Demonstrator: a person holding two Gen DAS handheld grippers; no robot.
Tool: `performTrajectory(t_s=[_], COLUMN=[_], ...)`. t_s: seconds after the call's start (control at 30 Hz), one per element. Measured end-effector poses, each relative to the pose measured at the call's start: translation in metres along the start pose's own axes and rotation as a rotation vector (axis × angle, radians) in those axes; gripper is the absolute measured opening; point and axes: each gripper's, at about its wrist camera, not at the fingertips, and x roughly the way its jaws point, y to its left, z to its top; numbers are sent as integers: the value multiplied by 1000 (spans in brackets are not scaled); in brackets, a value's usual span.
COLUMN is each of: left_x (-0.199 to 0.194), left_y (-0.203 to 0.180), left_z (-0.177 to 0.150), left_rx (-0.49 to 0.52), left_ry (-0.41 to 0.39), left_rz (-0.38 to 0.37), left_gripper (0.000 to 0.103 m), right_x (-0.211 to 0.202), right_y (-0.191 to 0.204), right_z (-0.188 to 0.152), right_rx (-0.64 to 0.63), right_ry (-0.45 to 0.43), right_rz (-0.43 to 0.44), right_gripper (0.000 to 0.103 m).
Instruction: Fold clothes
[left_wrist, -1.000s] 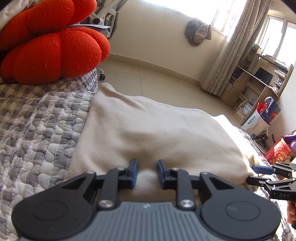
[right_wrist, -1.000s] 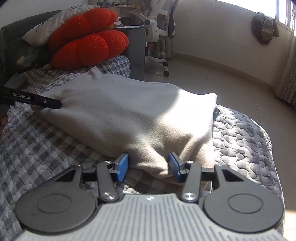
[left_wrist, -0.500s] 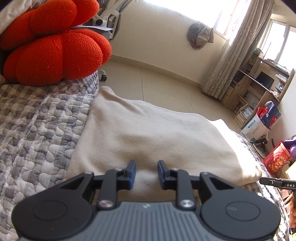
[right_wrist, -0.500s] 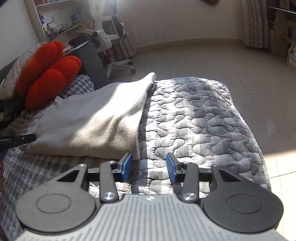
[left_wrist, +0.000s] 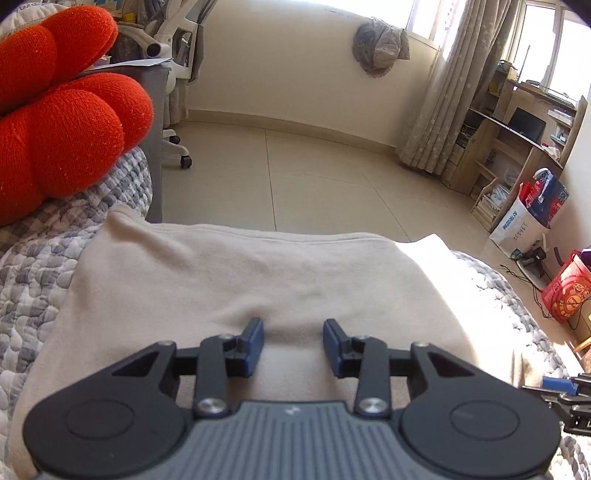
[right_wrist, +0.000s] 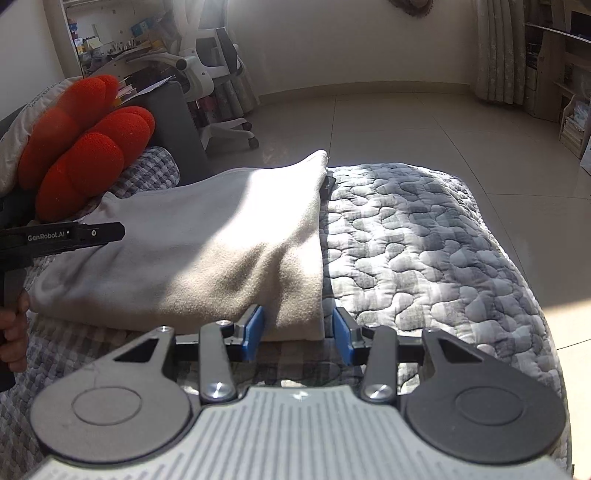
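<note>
Sunlit floor tiles stretch beyond the grey quilt (right_wrist: 424, 236) that covers the bed I am working at. One folded beige garment (left_wrist: 236, 280) lies flat on that quilt, and I take it as my landmark. My left gripper (left_wrist: 293, 343) sits over the garment's near edge, its two blue fingertips (left_wrist: 255, 341) spread apart with bare fabric between them, gripping nothing. My right gripper (right_wrist: 297, 334) is at the garment's near right corner, its two blue pads (right_wrist: 253, 332) also parted, the corner of the cloth lying in the gap between them; whether they touch it I cannot tell. Seen from the right wrist, the garment (right_wrist: 207, 251) fills the left half of the quilt, its right edge running straight away from me, with quilt bare to the right of it. My left gripper (right_wrist: 107, 232) reaches in over the garment's left side, and my hand (right_wrist: 14, 332) shows below it. Beyond the garment's far left corner rests one red knitted cushion (left_wrist: 62, 129). One white office chair (right_wrist: 207, 81) stands on the tiles past that cushion.
</note>
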Motion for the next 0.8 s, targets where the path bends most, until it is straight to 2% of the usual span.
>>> performTrajectory(t_s=[0.13,0.23,0.33,0.57,0.67,0.8], left_x=[17,15,4,-38,-50,-53], left_y=[-1,-10,-13,-23,-22,-18], left_z=[6,0,-6,-24,-34,-41], left_rx=[-31,46,66,176,178,157], left_ry=[8,-9,-20,-66,-60,-58], left_rz=[39,60,65,169,164,152], left_gripper=[39,39,39,39,41,42], right_x=[0,-2,-3,-14,-18,-15], right_y=[3,3,-2,-23,-35,-29], right_z=[3,7,8,6,-1,-3], right_rx=[7,12,43,248,412,442], right_ry=[-5,-13,-18,1,6,-18], right_rz=[-15,-16,-12,39,94,104], right_gripper=[47,48,49,51,54,58])
